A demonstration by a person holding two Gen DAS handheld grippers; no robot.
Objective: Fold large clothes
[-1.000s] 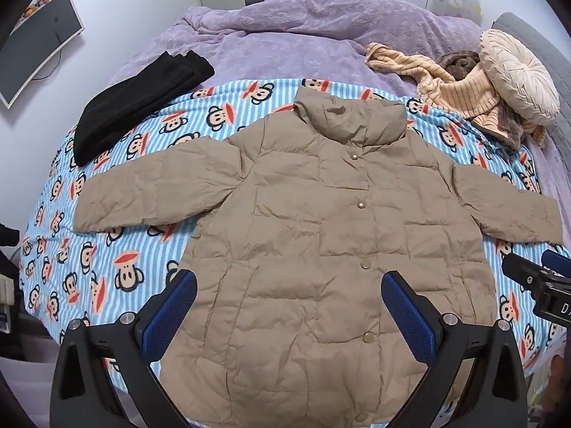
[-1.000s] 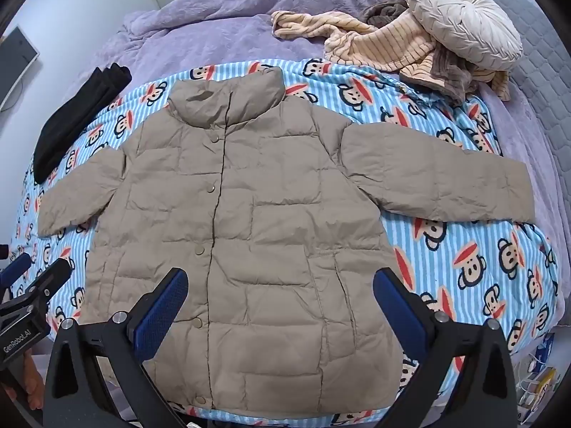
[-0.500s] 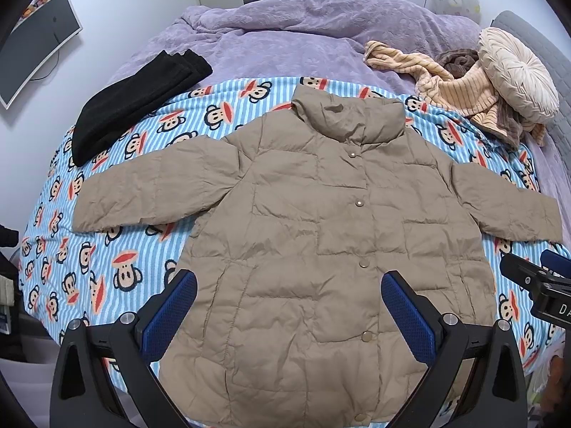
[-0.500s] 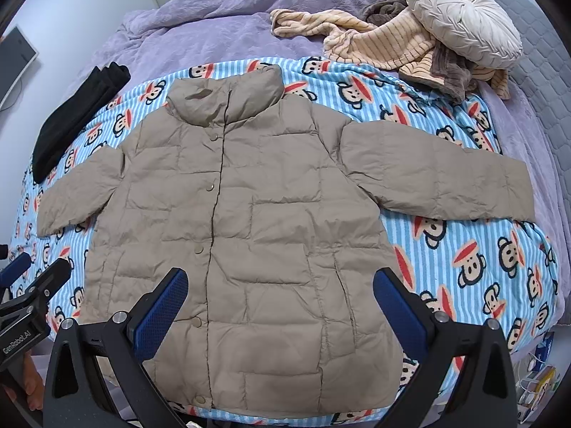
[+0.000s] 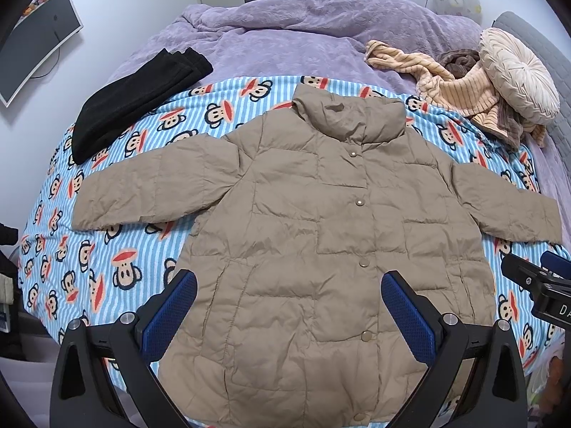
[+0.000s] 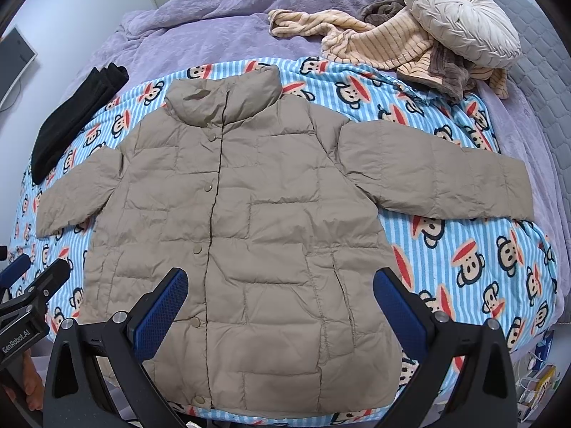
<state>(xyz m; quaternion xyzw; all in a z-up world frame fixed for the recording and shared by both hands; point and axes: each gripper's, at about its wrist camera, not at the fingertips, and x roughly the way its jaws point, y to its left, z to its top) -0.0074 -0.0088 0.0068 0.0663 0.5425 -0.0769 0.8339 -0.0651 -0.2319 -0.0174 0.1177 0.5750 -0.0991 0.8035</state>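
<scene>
A tan puffer jacket [image 5: 321,242] [image 6: 249,235] lies flat and buttoned on a blue striped monkey-print blanket [image 5: 107,260] [image 6: 464,249], collar away from me, both sleeves spread sideways. My left gripper [image 5: 289,306] hovers open above the jacket's lower hem, nothing between its blue pads. My right gripper [image 6: 280,303] is open too, over the hem slightly to the right. Each gripper's black body shows at the edge of the other's view.
A folded black garment [image 5: 135,103] [image 6: 71,121] lies at the far left on the purple bedspread [image 5: 285,35]. A striped beige blanket [image 6: 374,46] and a round cream cushion [image 6: 460,14] sit at the far right. A monitor [image 5: 32,42] stands left of the bed.
Both views have shifted only slightly; the jacket lies as before and both grippers stay open.
</scene>
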